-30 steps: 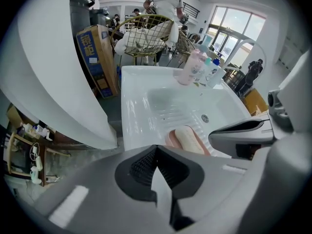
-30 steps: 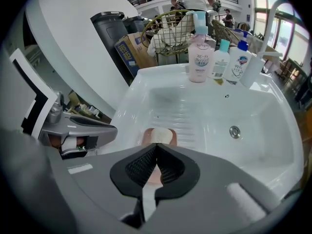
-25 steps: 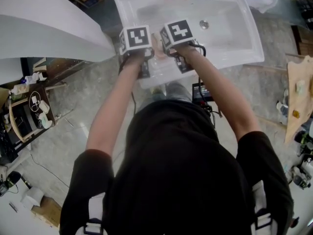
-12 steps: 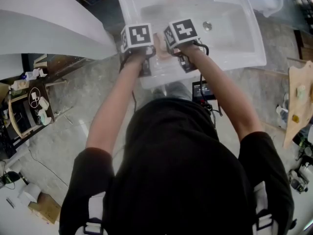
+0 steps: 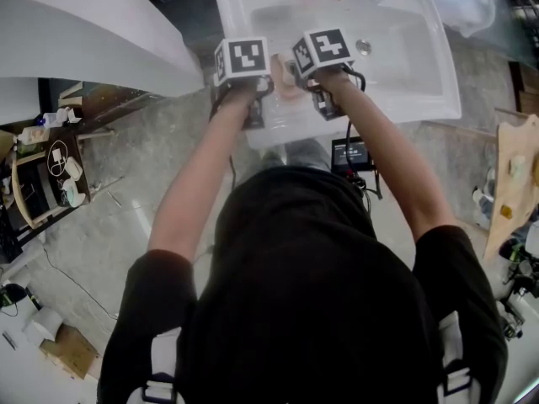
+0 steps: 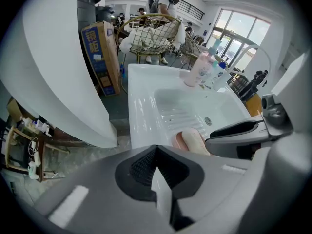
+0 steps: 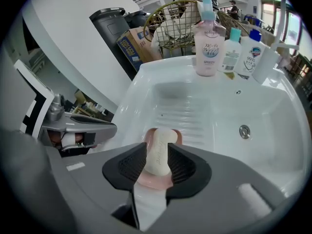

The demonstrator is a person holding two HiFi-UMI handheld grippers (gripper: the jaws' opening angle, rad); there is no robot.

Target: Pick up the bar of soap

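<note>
soap: bar of soap (image 7: pixel 159 156) lies on a pink dish (image 7: pixel 147 181), near left part of the white sink (image 7: pixel 146 69) | right gripper (image 7: pixel 157 151): jaws have just been opening, one on each side of the soap, not squeezing it | left gripper (image 6: pixel 156 152): jaws closed, holds nothing, just left of the dish | far: bottles (image 7: pixel 207 38) stand on the sink's far rim

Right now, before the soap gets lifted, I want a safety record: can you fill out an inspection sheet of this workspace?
Surface: white sink.
Job's things: soap bar on a pink dish in the sink.
Clutter: bottles on the sink's back rim.
Tools: left tool shut, empty; right tool has just been opening, soap between its jaws.
Cables: black cable below the right tool.
Surroundings: cardboard box and wire basket behind the sink.
</note>
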